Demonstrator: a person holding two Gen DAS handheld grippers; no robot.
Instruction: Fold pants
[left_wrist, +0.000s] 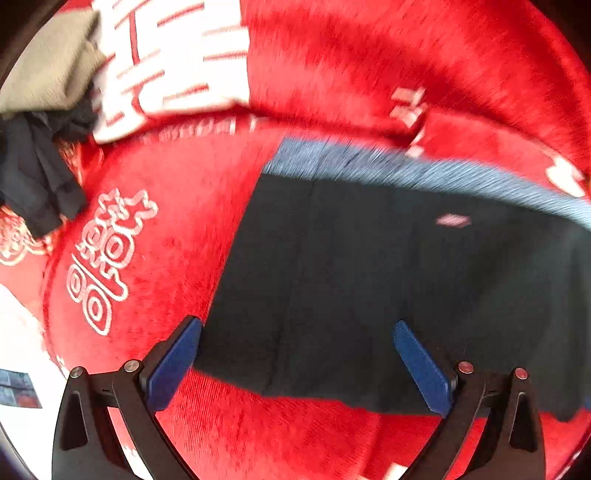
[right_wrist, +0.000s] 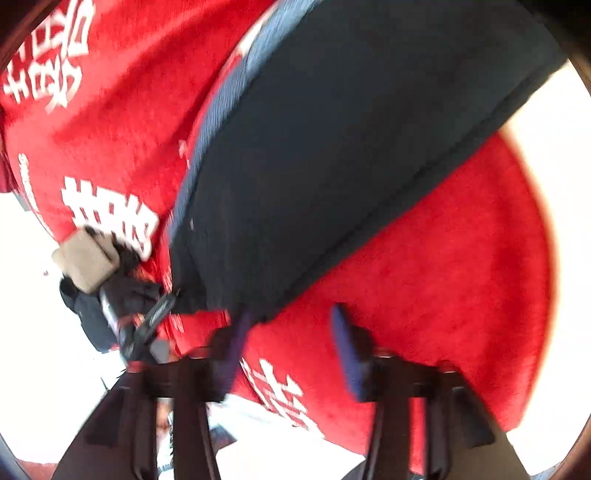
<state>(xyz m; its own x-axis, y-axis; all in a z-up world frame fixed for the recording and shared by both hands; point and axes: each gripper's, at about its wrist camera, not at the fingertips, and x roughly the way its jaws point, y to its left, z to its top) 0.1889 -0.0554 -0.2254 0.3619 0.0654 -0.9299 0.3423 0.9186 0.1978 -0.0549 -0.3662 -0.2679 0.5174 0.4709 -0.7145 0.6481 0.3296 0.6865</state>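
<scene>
Left wrist view, dark pants (left_wrist: 369, 280) flat beneath left hand-held gripper (left_wrist: 295, 328), spread wide, empty.

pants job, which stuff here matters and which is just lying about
Job: pants, left gripper, right gripper, both open.
Lying about: beige cloth, dark clothes, red blanket underneath.

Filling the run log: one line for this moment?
pants flat on red blanket | left gripper open, empty | right gripper open, empty
</scene>
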